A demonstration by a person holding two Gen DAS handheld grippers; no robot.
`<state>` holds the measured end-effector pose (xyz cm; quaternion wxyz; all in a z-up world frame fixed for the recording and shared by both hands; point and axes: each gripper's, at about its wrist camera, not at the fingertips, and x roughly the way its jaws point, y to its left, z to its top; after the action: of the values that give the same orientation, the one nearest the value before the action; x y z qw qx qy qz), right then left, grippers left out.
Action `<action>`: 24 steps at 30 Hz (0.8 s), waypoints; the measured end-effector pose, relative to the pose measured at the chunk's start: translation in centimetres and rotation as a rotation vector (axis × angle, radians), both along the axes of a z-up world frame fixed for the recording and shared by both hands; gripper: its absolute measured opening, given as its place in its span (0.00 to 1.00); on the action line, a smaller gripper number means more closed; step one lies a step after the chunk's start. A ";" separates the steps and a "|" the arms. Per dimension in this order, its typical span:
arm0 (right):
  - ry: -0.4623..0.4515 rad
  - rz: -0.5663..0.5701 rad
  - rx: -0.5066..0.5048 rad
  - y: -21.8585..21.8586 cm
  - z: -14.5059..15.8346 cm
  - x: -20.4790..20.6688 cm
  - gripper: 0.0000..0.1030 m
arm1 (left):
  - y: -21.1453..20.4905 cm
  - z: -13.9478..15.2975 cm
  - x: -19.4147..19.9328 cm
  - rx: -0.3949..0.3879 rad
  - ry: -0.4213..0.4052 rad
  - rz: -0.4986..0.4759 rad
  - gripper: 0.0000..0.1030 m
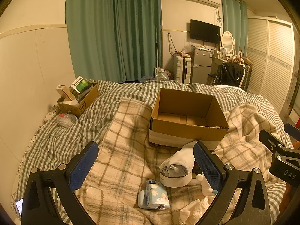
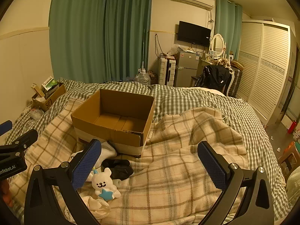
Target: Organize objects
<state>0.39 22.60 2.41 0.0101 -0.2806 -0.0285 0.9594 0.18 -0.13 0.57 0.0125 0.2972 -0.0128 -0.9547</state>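
Left wrist view looks along the left gripper (image 1: 146,163), whose jaws stand spread wide with nothing between the pads, hovering low over a cluster of small things on the bed. Close ahead, nearer the right-hand jaw, lies a rolled white sock (image 1: 177,168); below it, between the jaws and closer to the camera, sits a tissue pack (image 1: 157,195) leaning on a pale blue item I cannot identify. A crumpled white cloth (image 1: 195,210) lies under the right-hand jaw.

Beyond the jaw tips stands an open cardboard box (image 1: 187,129), empty and upright, its near wall just past the sock. Its place so close behind the loose items suggests it is meant to receive them, so each carry would be short.

Right wrist view shows the right gripper (image 2: 150,163) likewise released and holding nothing. By its left-hand jaw sit a white bear figure (image 2: 104,184) with a blue star and a black object (image 2: 118,167) just past it; the space ahead of the other jaw is only blanket. Nothing appears sorted yet.

Everything rests on a cream plaid blanket (image 2: 178,178) spread over a green checked duvet (image 1: 75,123); both are soft and rumpled, so the box may tilt if pushed. Far off to the left, against the wall, a second box (image 1: 78,101) holds cartons. Green curtains (image 1: 112,31), a wall television (image 1: 205,31), a small fridge (image 2: 186,69) and a louvred wardrobe (image 2: 266,65) fill the room behind.
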 end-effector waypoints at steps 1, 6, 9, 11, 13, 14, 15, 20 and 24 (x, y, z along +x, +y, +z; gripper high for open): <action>0.000 0.000 0.001 0.0 0.0 0.0 1.00 | 0.0 0.0 0.0 0.000 0.000 -0.001 1.00; -0.001 0.000 0.004 -0.1 0.0 0.1 1.00 | 0.0 0.0 0.0 0.000 0.000 0.002 1.00; -0.001 0.001 0.004 -0.1 0.0 0.0 1.00 | 0.1 0.0 0.0 -0.001 0.001 0.001 1.00; -0.002 0.001 0.004 -0.1 -0.1 0.1 1.00 | 0.0 0.0 0.0 -0.002 0.001 0.000 1.00; -0.003 0.002 0.004 -0.1 -0.1 0.0 1.00 | 0.0 0.0 0.0 -0.004 0.004 -0.002 1.00; -0.004 0.002 0.004 -0.1 -0.1 0.0 1.00 | 0.0 0.1 0.0 -0.004 0.005 -0.003 1.00; -0.004 0.002 0.004 -0.1 -0.1 0.1 1.00 | 0.1 0.1 0.0 -0.005 0.006 -0.003 1.00; -0.002 0.003 0.007 -0.2 -0.2 0.1 1.00 | 0.1 0.0 0.1 -0.005 0.006 -0.004 1.00; -0.003 0.002 0.008 -0.2 -0.2 0.1 1.00 | 0.1 0.0 0.1 -0.005 0.007 -0.003 1.00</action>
<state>0.50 22.35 2.25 0.0101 -0.2822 -0.0326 0.9588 0.23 -0.01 0.60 0.0118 0.2940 -0.0157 -0.9556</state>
